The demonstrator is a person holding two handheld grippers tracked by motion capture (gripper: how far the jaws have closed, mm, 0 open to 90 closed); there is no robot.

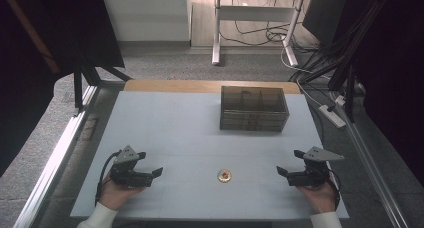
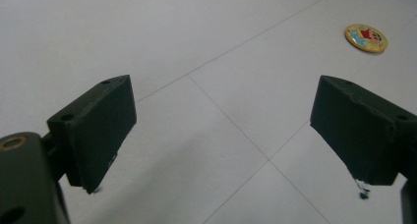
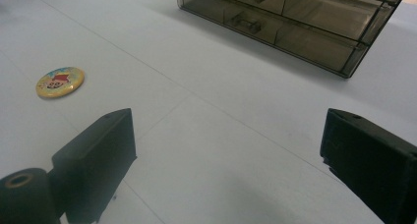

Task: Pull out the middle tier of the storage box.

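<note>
Pale grey surface [image 1: 165, 123] carries 1 round badge [image 1: 224, 176] near its front edge, between left gripper [image 1: 150, 164] and right gripper [image 1: 291, 162]; both jaws spread wide, empty; smoked drawer box [image 1: 254, 109] behind. Judged: start posture; next, approach and pinch the flat badge.

Badge [image 1: 224, 176] on table [image 1: 165, 123], nearer the person than the drawer box [image 1: 254, 108]. Left gripper [image 1: 150, 164] left of badge, right gripper [image 1: 289, 162] right, both apart from it.
</note>
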